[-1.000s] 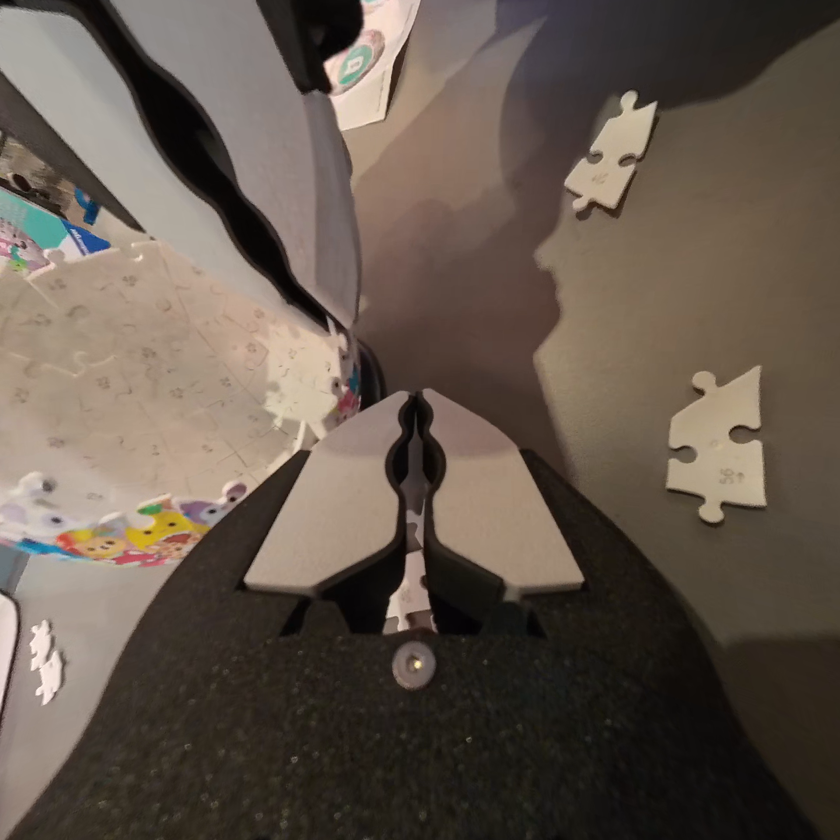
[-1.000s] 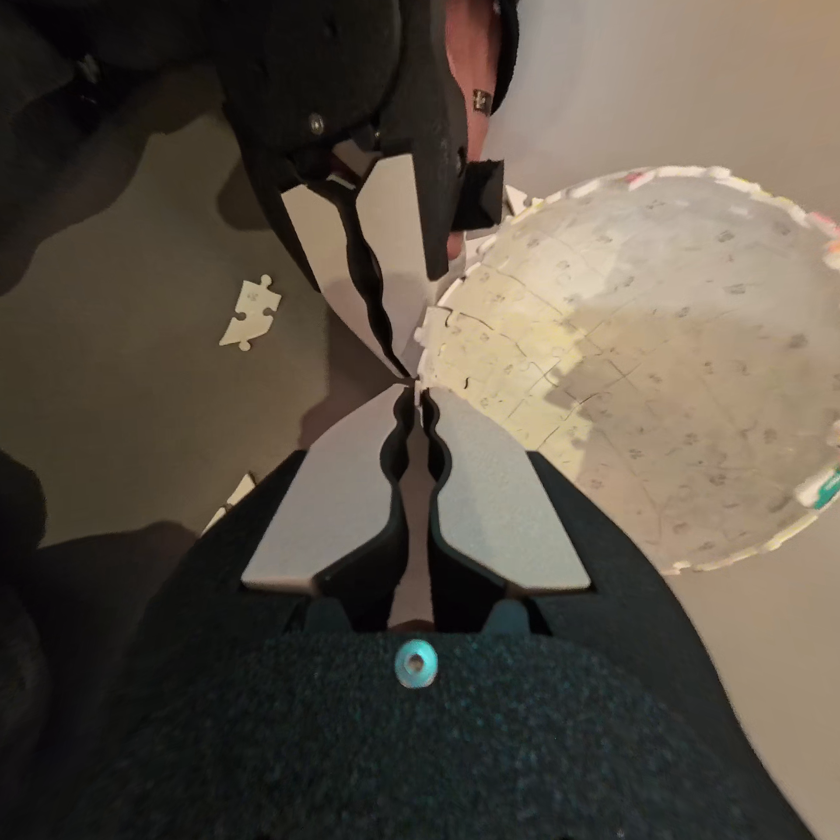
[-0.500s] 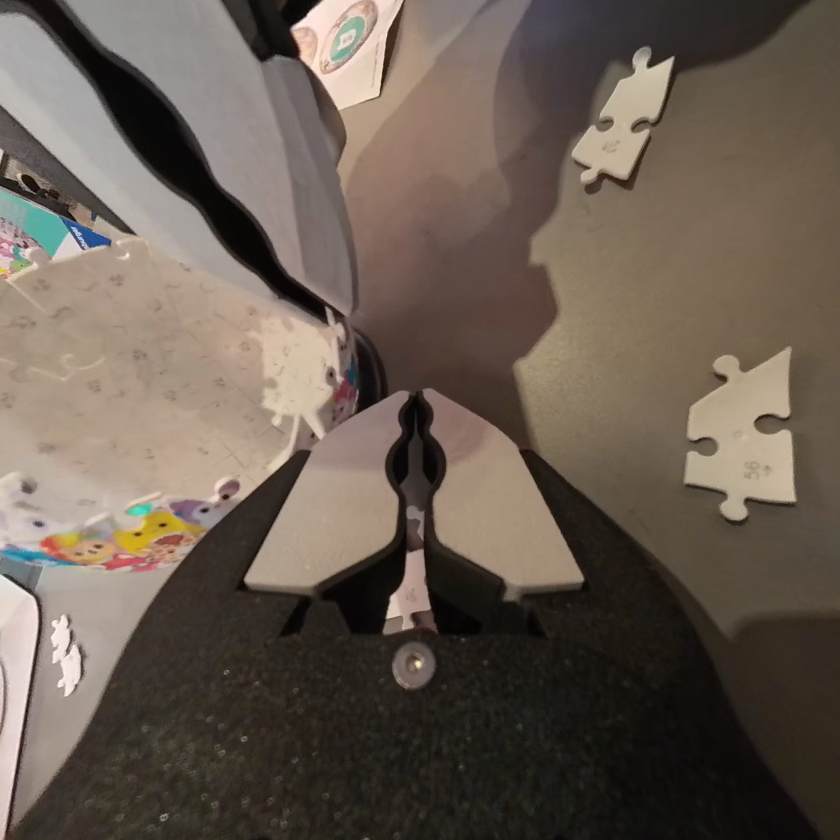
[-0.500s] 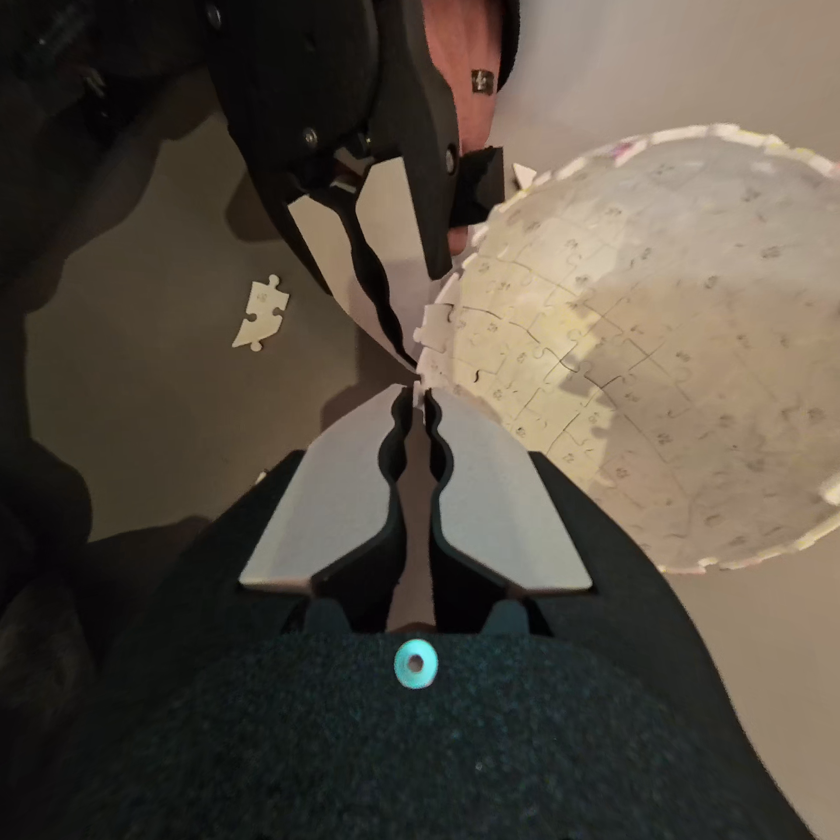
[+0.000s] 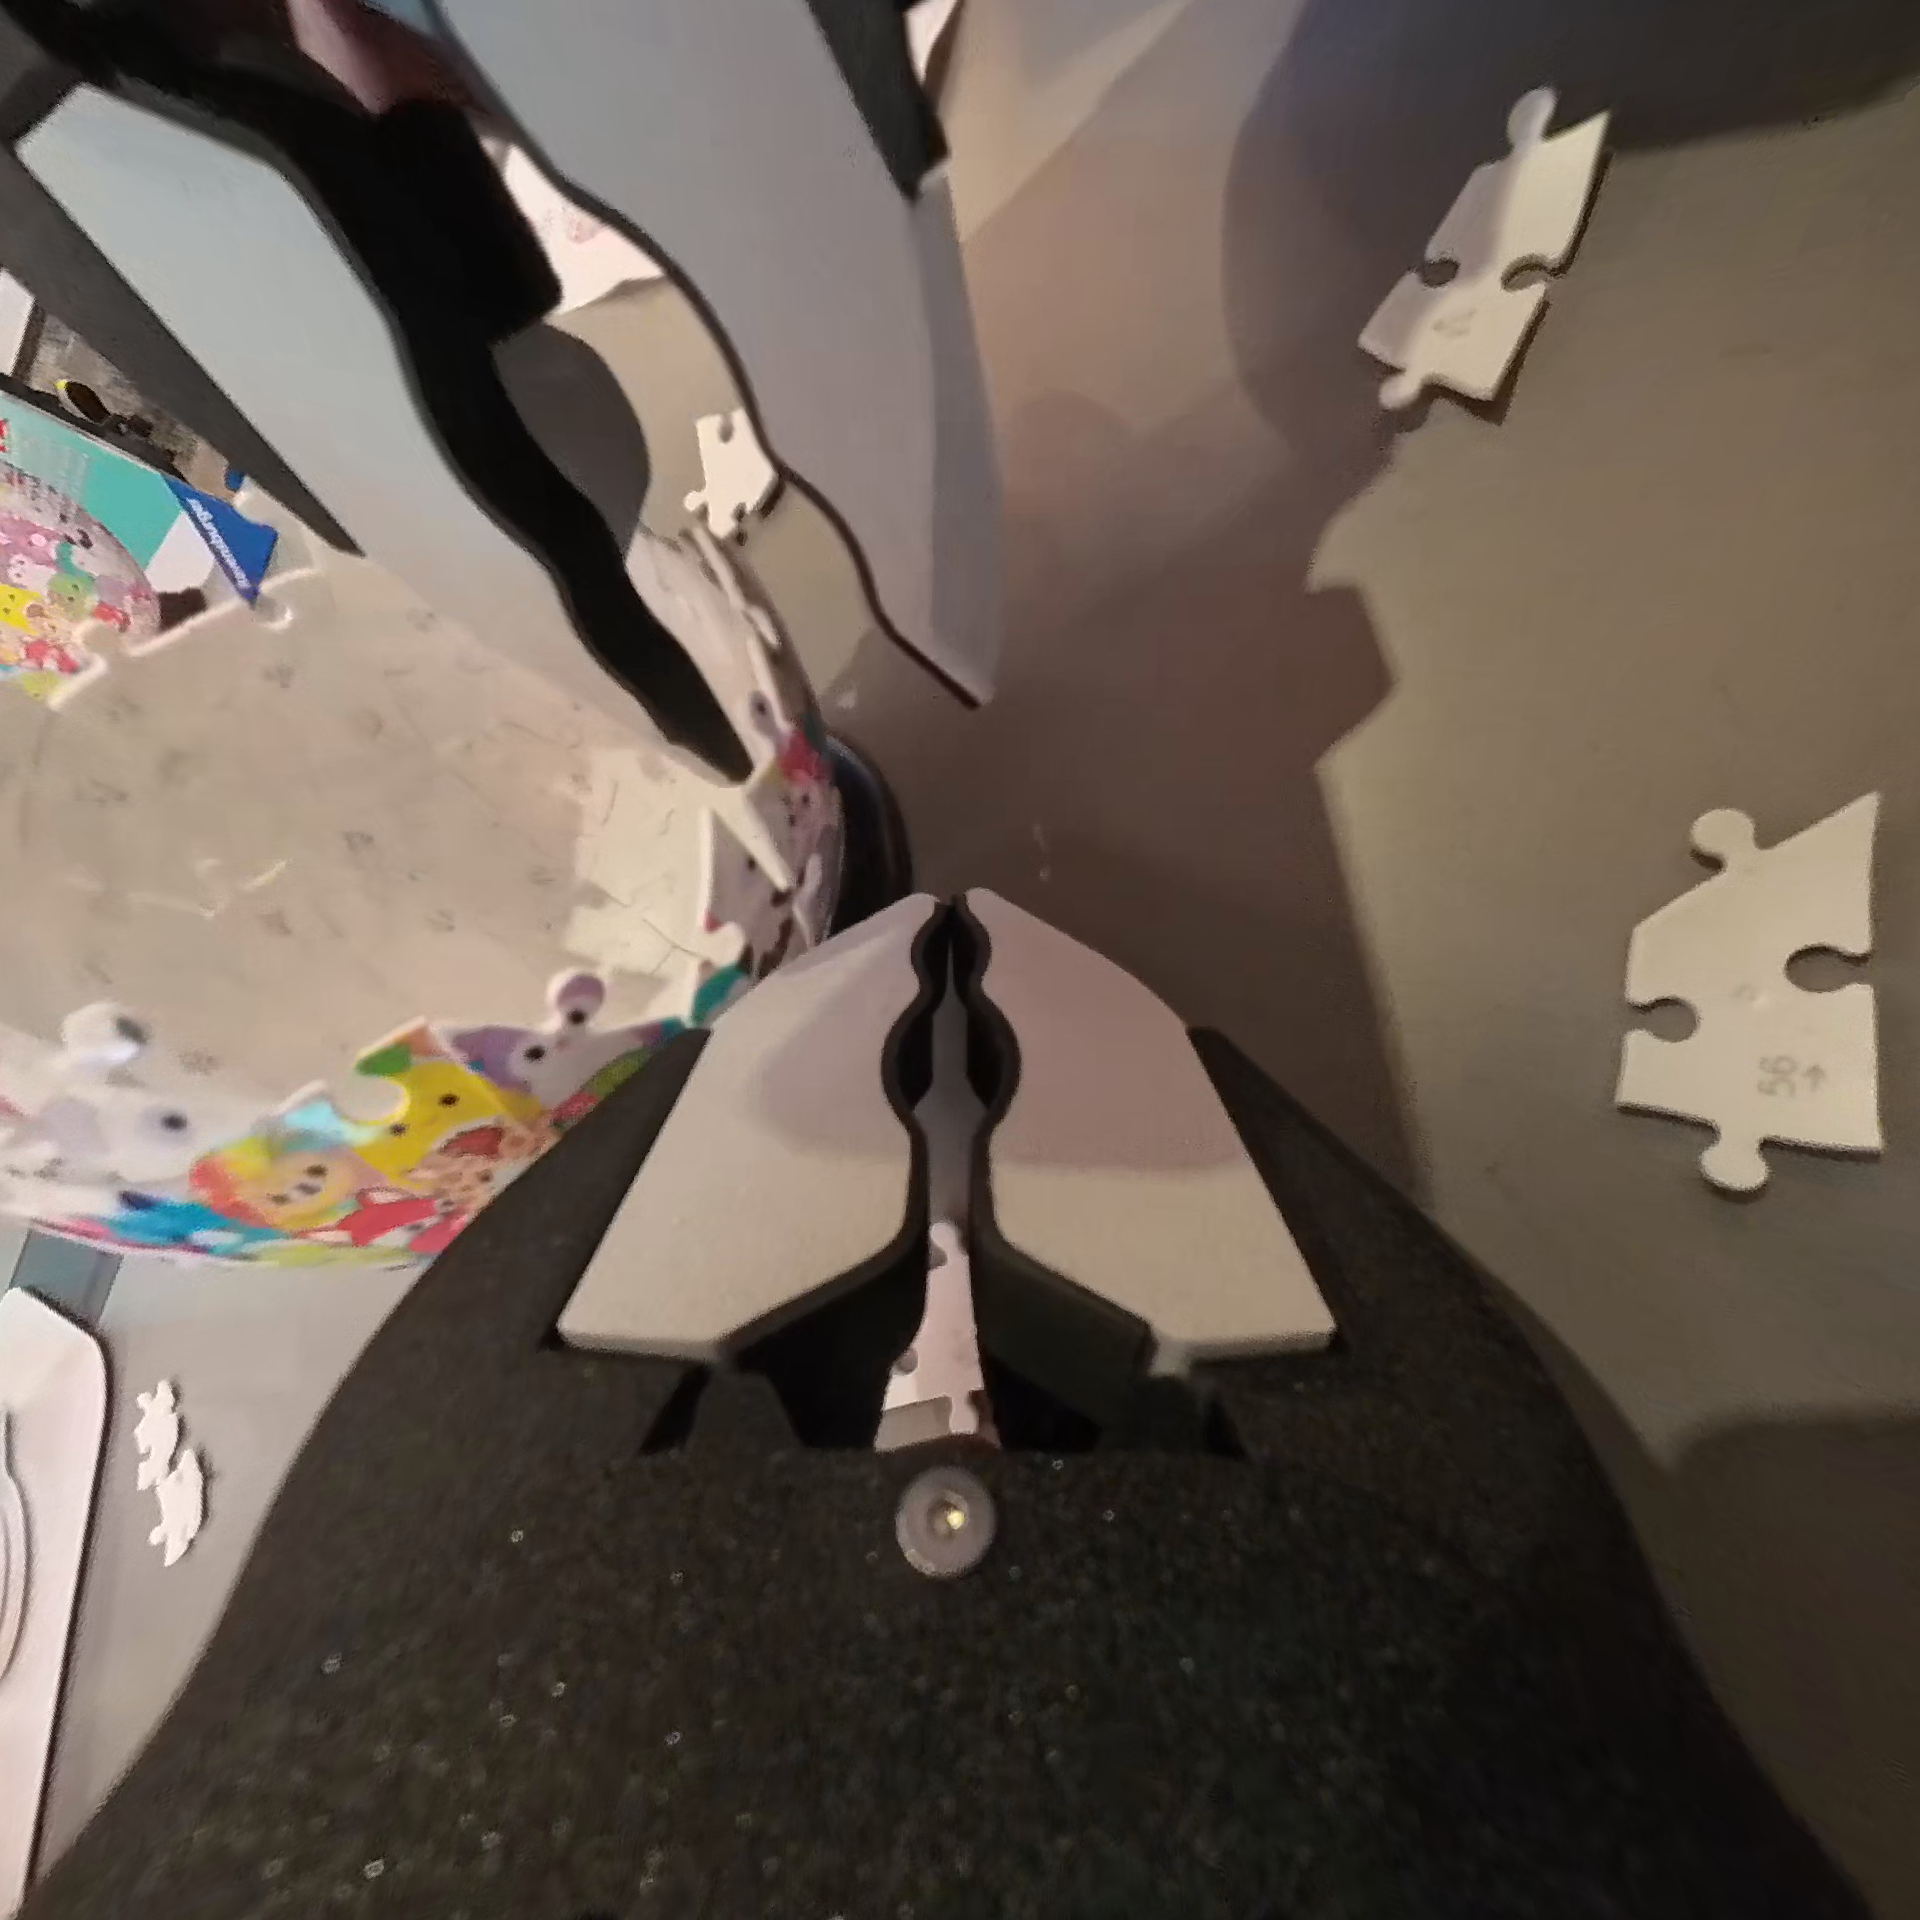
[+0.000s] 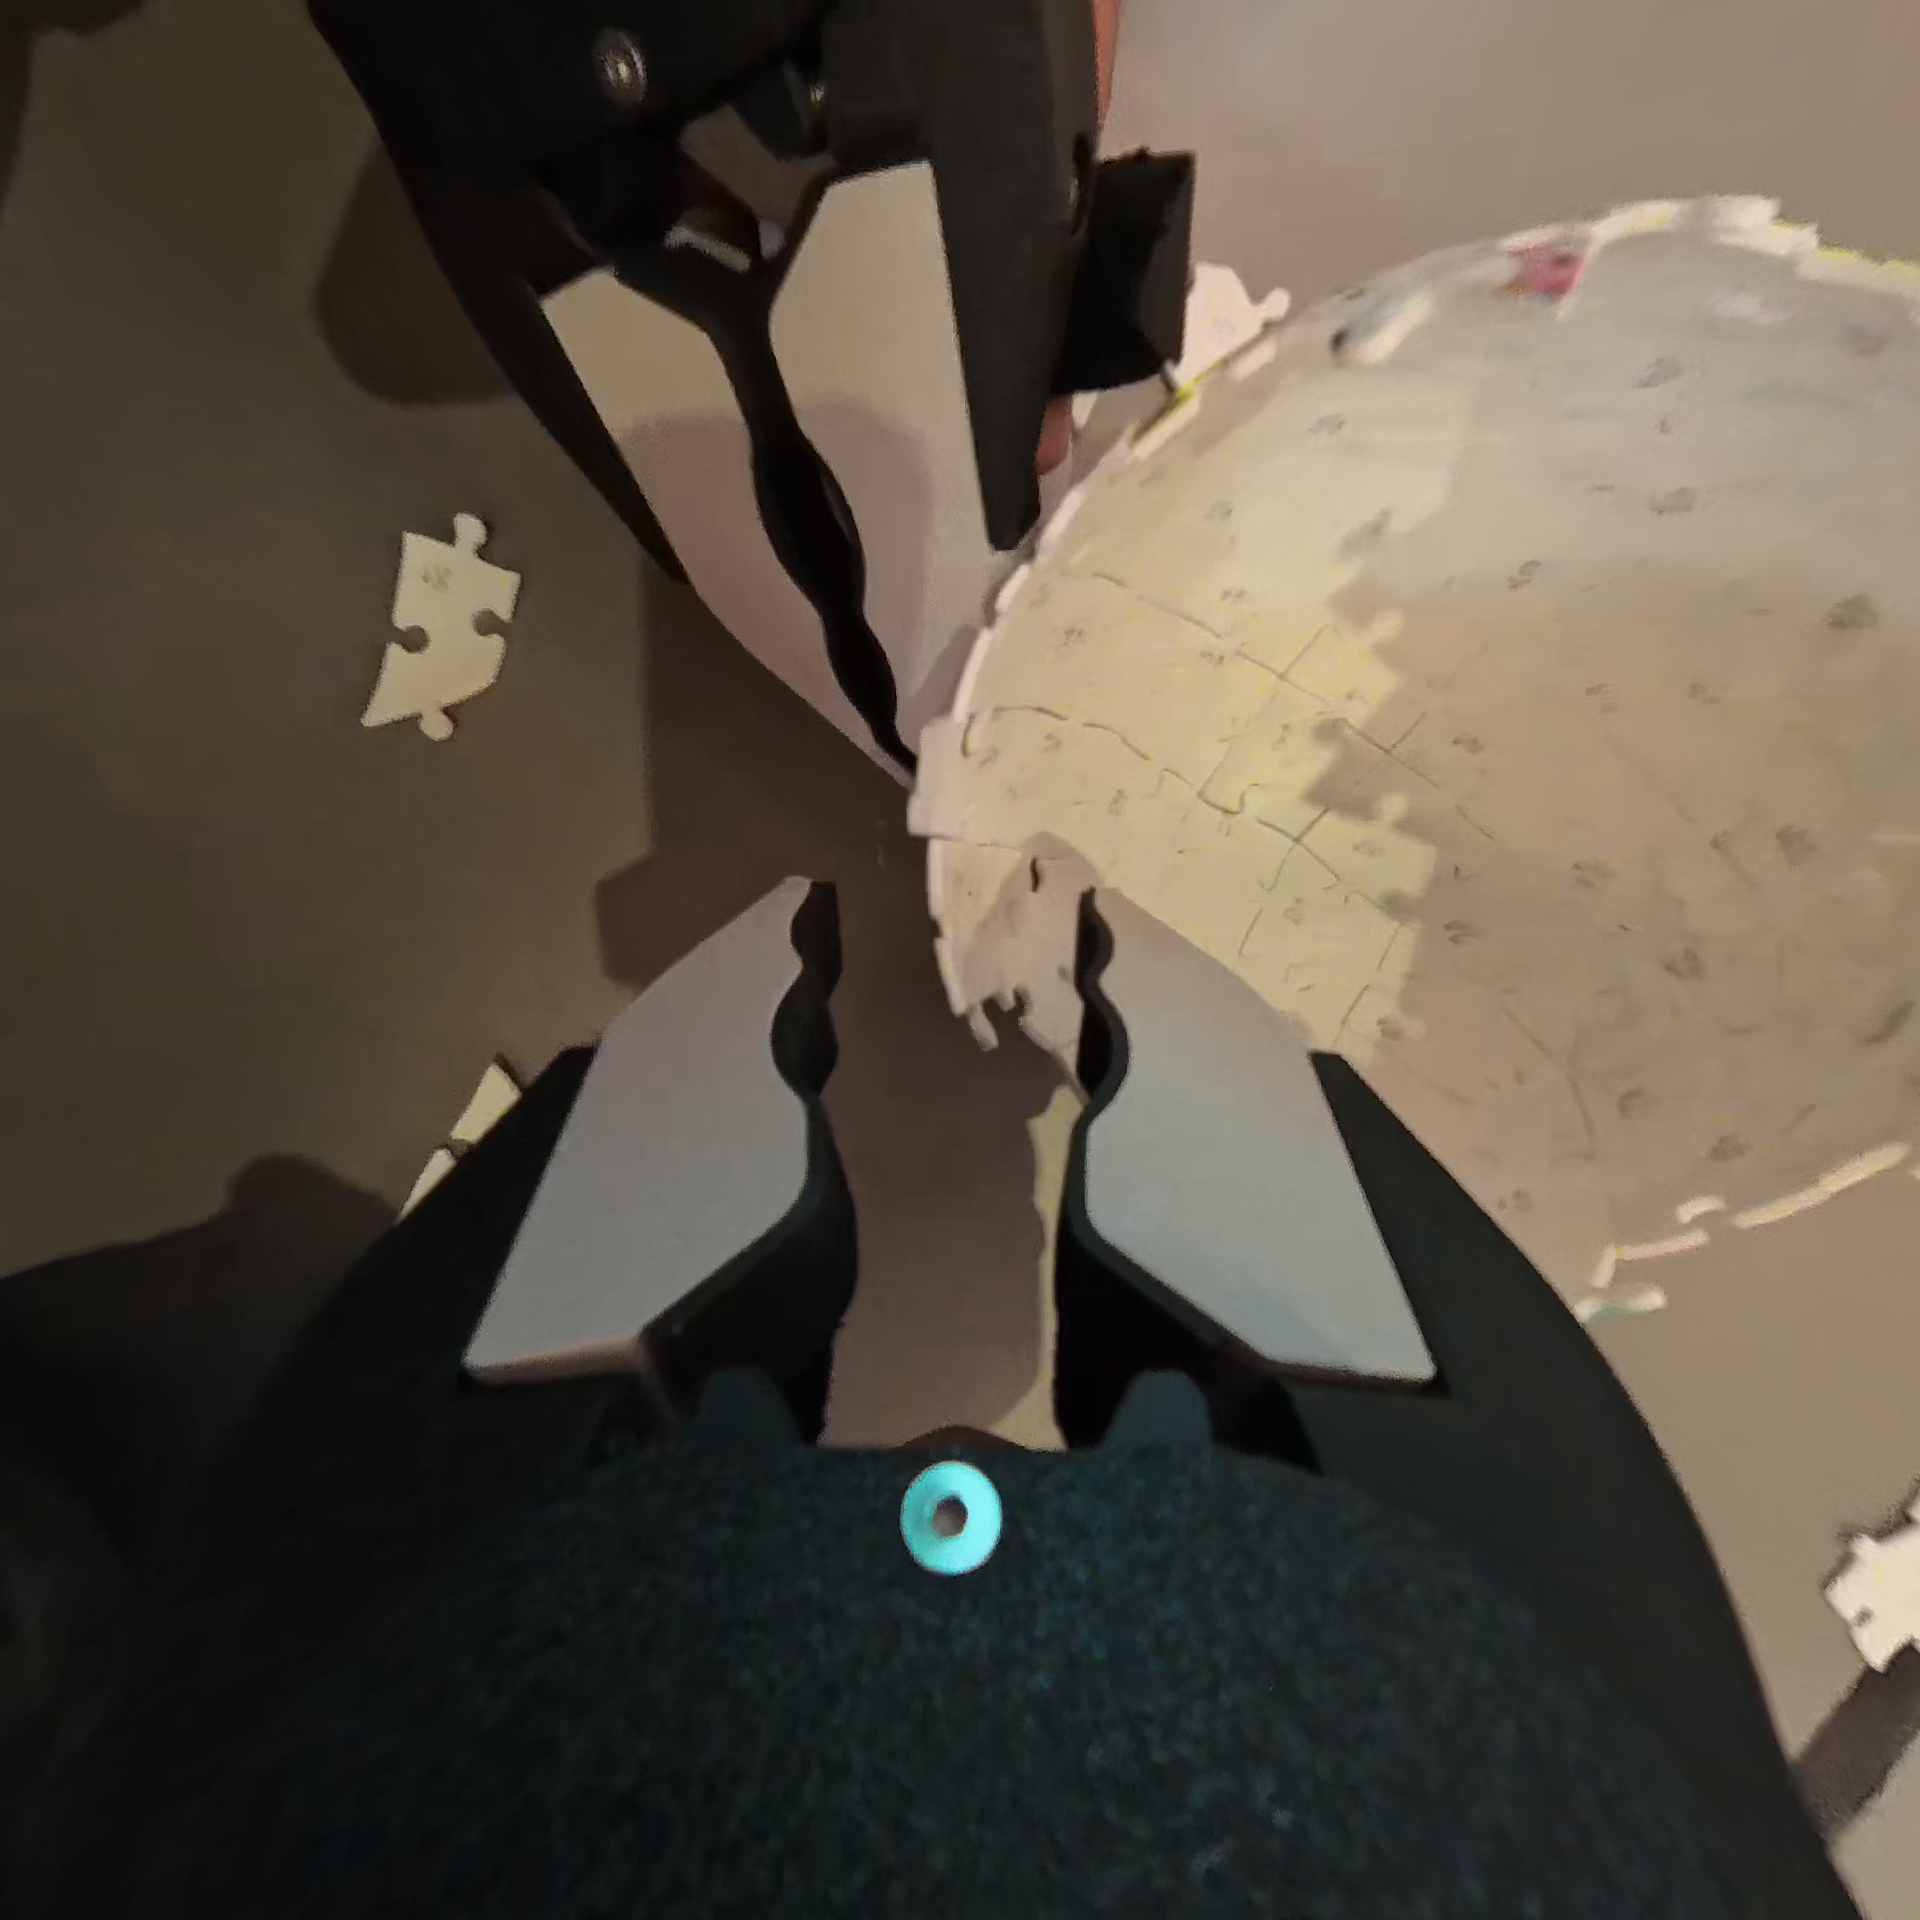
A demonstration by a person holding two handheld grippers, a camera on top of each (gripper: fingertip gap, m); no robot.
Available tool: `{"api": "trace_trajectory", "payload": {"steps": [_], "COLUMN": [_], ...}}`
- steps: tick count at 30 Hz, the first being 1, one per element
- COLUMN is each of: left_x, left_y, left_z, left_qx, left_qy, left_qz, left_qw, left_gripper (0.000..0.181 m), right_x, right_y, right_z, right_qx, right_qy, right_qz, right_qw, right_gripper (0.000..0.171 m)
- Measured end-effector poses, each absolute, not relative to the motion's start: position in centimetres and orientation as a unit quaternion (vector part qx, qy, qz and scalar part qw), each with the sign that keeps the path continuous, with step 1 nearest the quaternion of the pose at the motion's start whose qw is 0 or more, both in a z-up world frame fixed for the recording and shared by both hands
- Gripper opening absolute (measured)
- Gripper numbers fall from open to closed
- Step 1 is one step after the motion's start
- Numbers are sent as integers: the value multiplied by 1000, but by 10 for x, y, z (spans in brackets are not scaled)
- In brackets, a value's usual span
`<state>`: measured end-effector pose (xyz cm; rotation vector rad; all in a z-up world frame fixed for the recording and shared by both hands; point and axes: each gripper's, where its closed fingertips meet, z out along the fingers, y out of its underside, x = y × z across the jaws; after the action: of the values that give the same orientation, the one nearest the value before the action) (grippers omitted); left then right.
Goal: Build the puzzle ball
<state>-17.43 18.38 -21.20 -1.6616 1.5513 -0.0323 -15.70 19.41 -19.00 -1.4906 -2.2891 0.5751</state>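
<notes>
Peering along the left gripper (image 5: pixel 954 909), I see its jaws pressed together, a pale piece showing between them, with the half-built puzzle ball (image 5: pixel 312 831) beside it. The right gripper (image 6: pixel 945 904) shows jaws apart — the ball's rim just inside them, over the desk (image 6: pixel 208 883).

Half-built puzzle ball (image 6: pixel 1455 831), open white inside up, 2 loose pieces (image 5: pixel 1766 1039) nearby

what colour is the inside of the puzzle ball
Plain off-white, with faint small markings on each piece; the puzzle ball shows it best in the right wrist view.
</notes>
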Motion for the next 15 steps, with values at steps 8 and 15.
{"api": "trace_trajectory", "payload": {"steps": [8, 15], "left_x": [-175, -175], "left_y": [183, 182], "left_z": [-212, -212], "left_qx": [-663, -662], "left_qy": [620, 623], "left_qz": [-12, -10], "left_qw": [419, 416], "left_gripper": [0, 0], "right_x": [-151, -154], "right_y": [198, 198], "right_z": [-207, -210], "right_qx": [-539, -533], "right_qy": [-818, -822], "right_qz": [127, 118], "right_qw": [153, 161], "right_gripper": [41, 39]}}
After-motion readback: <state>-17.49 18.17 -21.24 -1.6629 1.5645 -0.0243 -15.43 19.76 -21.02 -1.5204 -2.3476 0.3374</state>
